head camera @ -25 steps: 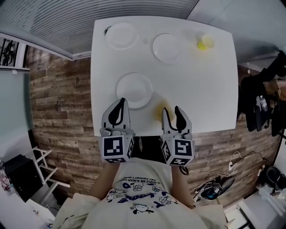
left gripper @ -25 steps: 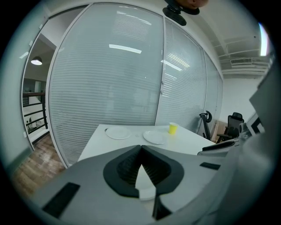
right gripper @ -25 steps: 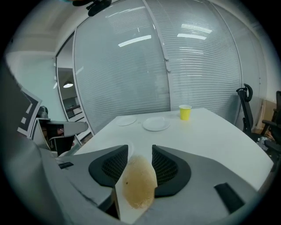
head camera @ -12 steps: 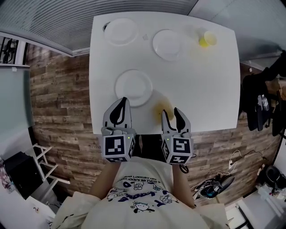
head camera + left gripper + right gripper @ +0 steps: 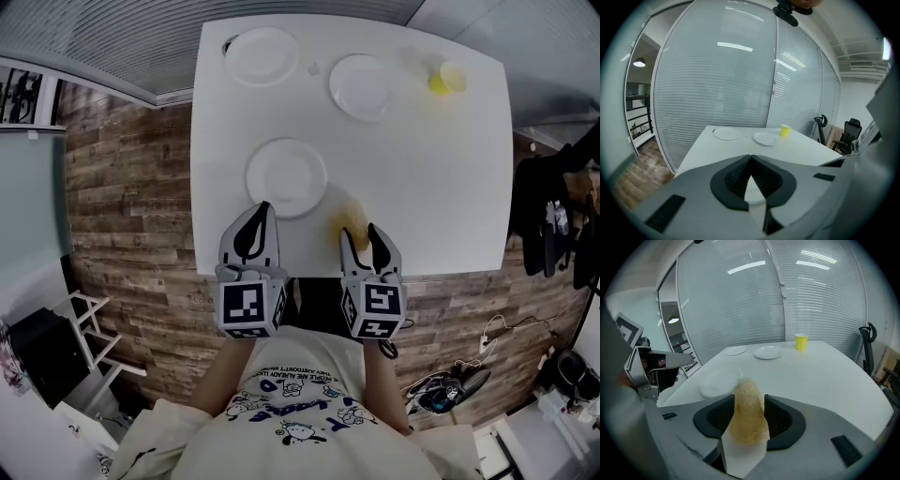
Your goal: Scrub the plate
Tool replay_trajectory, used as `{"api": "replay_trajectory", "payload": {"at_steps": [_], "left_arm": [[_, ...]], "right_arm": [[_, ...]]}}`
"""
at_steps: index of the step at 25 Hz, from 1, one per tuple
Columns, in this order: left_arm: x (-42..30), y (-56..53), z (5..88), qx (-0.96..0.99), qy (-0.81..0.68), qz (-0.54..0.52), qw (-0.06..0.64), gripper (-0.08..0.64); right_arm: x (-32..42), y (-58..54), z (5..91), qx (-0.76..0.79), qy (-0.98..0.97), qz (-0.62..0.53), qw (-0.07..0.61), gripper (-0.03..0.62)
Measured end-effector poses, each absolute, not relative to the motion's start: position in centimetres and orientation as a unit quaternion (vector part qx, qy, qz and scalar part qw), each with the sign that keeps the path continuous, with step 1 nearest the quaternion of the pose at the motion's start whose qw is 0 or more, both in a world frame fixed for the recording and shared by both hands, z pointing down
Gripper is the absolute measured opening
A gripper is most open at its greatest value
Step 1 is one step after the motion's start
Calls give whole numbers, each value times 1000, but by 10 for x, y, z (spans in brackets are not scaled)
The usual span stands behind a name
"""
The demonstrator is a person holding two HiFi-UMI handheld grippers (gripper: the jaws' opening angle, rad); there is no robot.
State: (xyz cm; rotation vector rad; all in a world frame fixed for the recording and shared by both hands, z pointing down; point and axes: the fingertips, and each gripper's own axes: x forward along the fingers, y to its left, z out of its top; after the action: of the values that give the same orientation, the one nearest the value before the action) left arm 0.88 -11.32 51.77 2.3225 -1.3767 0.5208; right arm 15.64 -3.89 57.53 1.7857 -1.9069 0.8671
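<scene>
Right gripper view: your right gripper (image 5: 746,399) jaws have just been opening, wide around the sponge (image 5: 748,416). Seat it deep, then squeeze. Left gripper (image 5: 750,160) closed, empty.

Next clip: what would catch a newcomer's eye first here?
A tan, fuzzy scrub sponge stands between the right gripper's jaws, which have just been opening, at the white table's near edge. Beside it, to the left, lies a round white plate; a yellow cup marks the far right corner.

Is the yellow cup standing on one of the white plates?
No, in the head view the yellow cup stands directly on the white table, apart from the nearest plate.
</scene>
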Motion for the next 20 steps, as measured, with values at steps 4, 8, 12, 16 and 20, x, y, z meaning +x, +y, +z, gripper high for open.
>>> {"api": "replay_trajectory", "payload": {"at_steps": [4,8,12,16,20], "left_arm": [[4,-112,520,824,-496,189,196,29],[-2,-112,522,820,-501,190,199,29],[-5,-111,524,816,-505,188,208,28],[-8,-111,524,814,-509,188,209,29],[-11,-111,526,811,-511,189,213,29]], "right_arm": [[156,-38,580,634,-682,310,195,193],[152,-38,584,630,-683,305,208,189],[148,-39,585,624,-688,291,227,182],[144,-39,586,618,-693,289,233,163],[144,-40,588,616,-692,298,230,143]]}}
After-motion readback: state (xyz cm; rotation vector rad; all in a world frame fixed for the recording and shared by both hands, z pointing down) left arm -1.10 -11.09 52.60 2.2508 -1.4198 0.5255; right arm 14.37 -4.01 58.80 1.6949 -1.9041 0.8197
